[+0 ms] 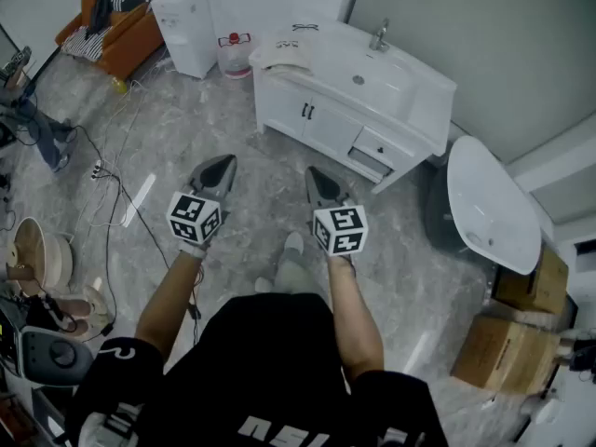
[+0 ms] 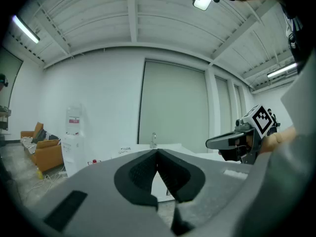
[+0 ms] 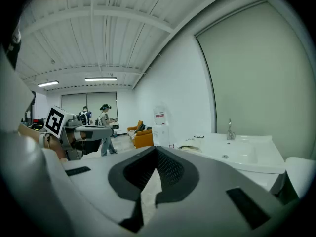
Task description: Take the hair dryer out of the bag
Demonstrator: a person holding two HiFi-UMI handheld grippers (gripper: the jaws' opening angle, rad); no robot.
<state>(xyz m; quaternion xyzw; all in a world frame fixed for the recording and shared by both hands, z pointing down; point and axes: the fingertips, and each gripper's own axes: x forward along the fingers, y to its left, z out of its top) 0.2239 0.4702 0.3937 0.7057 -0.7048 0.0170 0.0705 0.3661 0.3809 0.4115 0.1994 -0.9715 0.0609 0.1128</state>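
Premises: a room with a grey marbled floor [image 1: 186,138], white walls and a ribbed ceiling. The person stood on open floor, well apart from any furniture.

Nearest the person, both tools were held forward side by side, close to level. The left gripper [image 1: 223,163] was clenched, its pads meeting with nothing between them. The right gripper [image 1: 317,177] was likewise clenched and empty.

Beyond them stood a white vanity cabinet [image 1: 317,119] with a basin and tap. On the left end of its top, at the front corner, lay a pale bag [image 1: 284,49], apparently flat and slack. Its long axis could not be settled at this range. The hair dryer was not seen in any view; it was judged to be inside that bag.

Governing relation: the bag lay straight ahead of both grippers and well apart from them, roughly between their two lines. Neither hand was clearly nearer. An approach was judged necessary before any grasp, with the jaws opened first.

Further off stood a bathtub [image 1: 494,203] at the right, a water dispenser [image 1: 186,26] and an orange sofa [image 1: 121,31].
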